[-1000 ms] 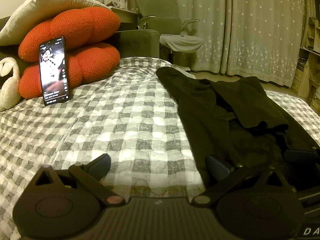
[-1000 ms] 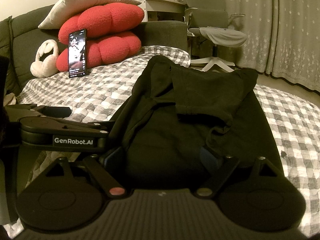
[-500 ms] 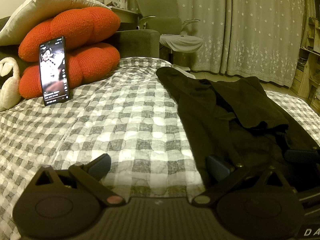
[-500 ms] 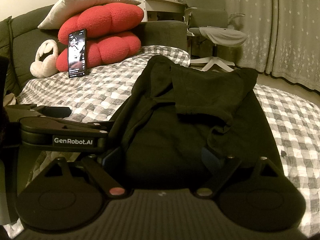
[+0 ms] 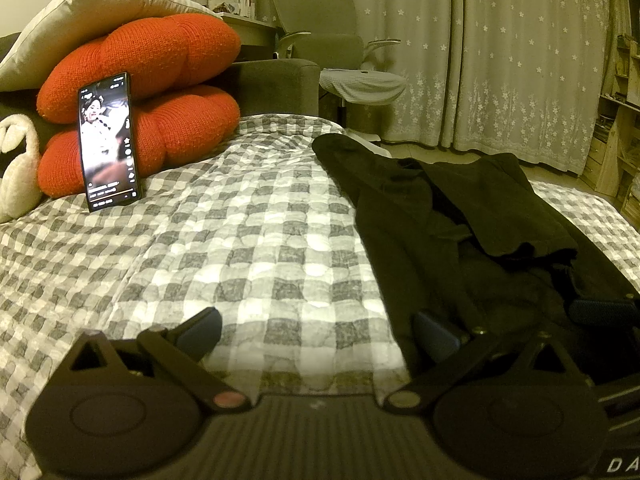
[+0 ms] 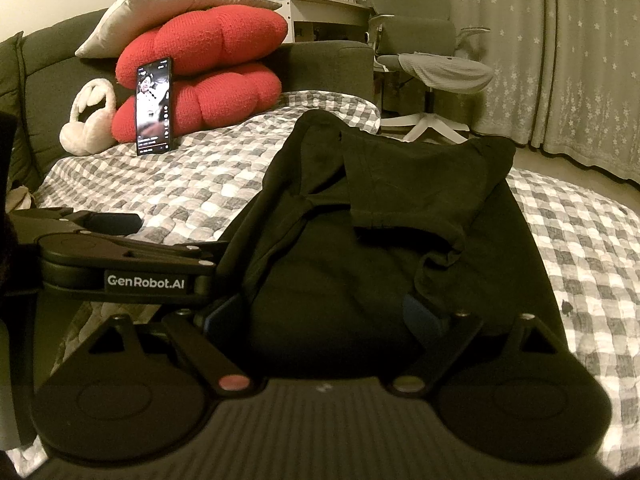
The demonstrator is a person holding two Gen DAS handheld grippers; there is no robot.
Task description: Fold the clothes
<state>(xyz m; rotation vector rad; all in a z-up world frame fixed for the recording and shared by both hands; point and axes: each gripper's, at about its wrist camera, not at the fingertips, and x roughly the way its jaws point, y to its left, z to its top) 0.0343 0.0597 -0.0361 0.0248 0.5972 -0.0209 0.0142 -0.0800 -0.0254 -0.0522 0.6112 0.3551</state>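
Observation:
A black garment (image 6: 400,208) lies spread on the grey checked bedspread (image 5: 240,240), one sleeve folded over its middle; it also shows in the left wrist view (image 5: 460,220). My left gripper (image 5: 316,330) is open, low over the bedspread at the garment's near left edge, its right finger (image 5: 434,338) against the black cloth. My right gripper (image 6: 324,314) is open, low over the garment's near hem, holding nothing. The left gripper's body (image 6: 120,264) shows at the left of the right wrist view.
A lit phone (image 5: 108,142) leans on two red cushions (image 5: 160,92) under a white pillow (image 5: 80,20) at the back left. White earmuffs (image 6: 88,120) lie beside them. An office chair (image 6: 432,64), curtains (image 5: 520,60) and shelves (image 5: 624,120) stand beyond the bed.

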